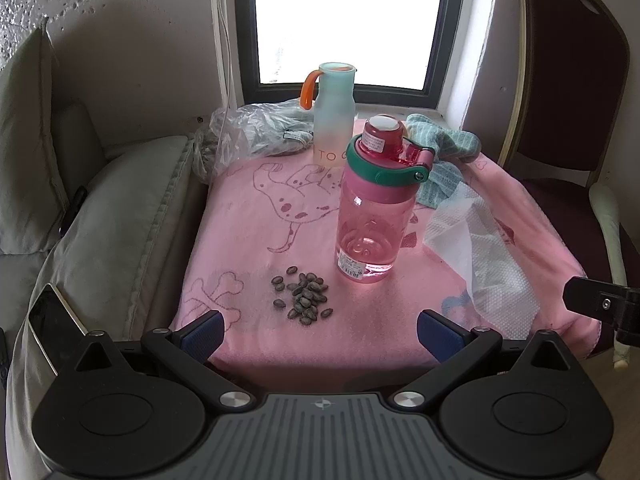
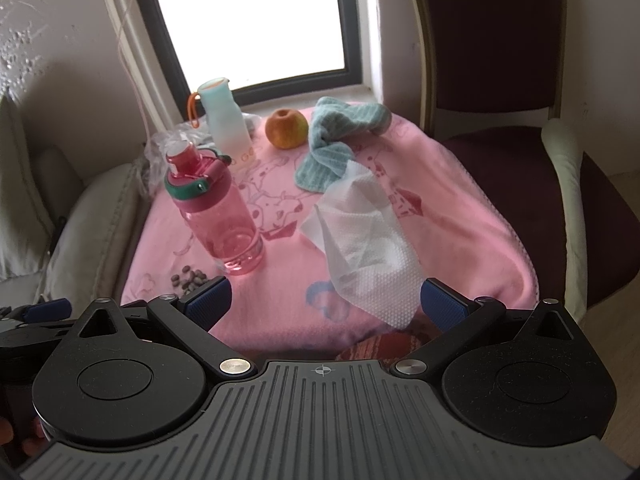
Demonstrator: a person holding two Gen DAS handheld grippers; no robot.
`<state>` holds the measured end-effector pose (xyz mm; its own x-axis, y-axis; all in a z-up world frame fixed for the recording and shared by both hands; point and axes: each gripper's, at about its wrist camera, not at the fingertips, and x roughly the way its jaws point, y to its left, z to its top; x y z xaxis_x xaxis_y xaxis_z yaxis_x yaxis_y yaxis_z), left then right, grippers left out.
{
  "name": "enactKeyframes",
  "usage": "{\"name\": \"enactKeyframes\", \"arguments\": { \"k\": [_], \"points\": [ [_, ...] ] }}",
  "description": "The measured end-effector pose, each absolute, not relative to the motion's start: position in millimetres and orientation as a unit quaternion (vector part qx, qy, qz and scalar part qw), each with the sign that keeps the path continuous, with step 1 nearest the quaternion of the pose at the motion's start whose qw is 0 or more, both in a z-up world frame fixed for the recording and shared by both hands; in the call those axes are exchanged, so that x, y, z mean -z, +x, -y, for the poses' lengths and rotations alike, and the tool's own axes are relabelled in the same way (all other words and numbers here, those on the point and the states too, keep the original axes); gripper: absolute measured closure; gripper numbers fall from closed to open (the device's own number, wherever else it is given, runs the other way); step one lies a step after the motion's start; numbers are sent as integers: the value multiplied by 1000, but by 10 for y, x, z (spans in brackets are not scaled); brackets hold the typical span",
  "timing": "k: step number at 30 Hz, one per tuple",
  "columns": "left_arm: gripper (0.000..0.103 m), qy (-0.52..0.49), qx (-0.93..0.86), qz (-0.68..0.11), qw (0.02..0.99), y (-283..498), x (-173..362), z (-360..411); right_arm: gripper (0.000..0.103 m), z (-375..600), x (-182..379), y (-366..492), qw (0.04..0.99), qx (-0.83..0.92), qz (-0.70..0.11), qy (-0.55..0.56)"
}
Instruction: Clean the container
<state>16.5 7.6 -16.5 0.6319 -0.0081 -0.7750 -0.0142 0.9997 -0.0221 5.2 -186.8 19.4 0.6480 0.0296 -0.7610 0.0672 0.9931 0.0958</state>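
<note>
- The pink bottle (image 1: pixel 370 204) stands upright mid-blanket (image 1: pixel 256 248), lid on; a careless grab could tip it on the soft cloth.
- Seeds (image 1: pixel 303 297) just before the bottle could scatter.
- The wipe (image 2: pixel 368 248) lies right of it.
- Left gripper (image 1: pixel 320 334) and right gripper (image 2: pixel 325 302) gape wide, empty.

A small heap of dark seeds (image 1: pixel 303 295) lies on the pink blanket (image 1: pixel 256 240) with its dog and bone drawings, and an apple (image 2: pixel 287 128) sits at the far edge near the window (image 2: pixel 248 20). A crumpled clear plastic bag (image 1: pixel 244 136) lies at the blanket's far left corner, beside a grey cushion (image 1: pixel 120 216). A dark maroon chair (image 2: pixel 500 80) with a pale frame stands to the right of the table, and a white cord (image 1: pixel 224 40) hangs down the wall by the window frame
</note>
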Motion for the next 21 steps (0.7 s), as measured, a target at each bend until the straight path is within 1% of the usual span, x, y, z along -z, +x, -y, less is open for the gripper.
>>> {"name": "enactKeyframes", "arguments": {
  "k": [11,21],
  "points": [
    [1,-10,13,-412,911,305,318,-79,0,1952,-24,145,903,21,-423,75],
    [1,-22,62,-404,912,502,519,-51,0,2059,207,272,931,21,-353,87]
  ]
}}
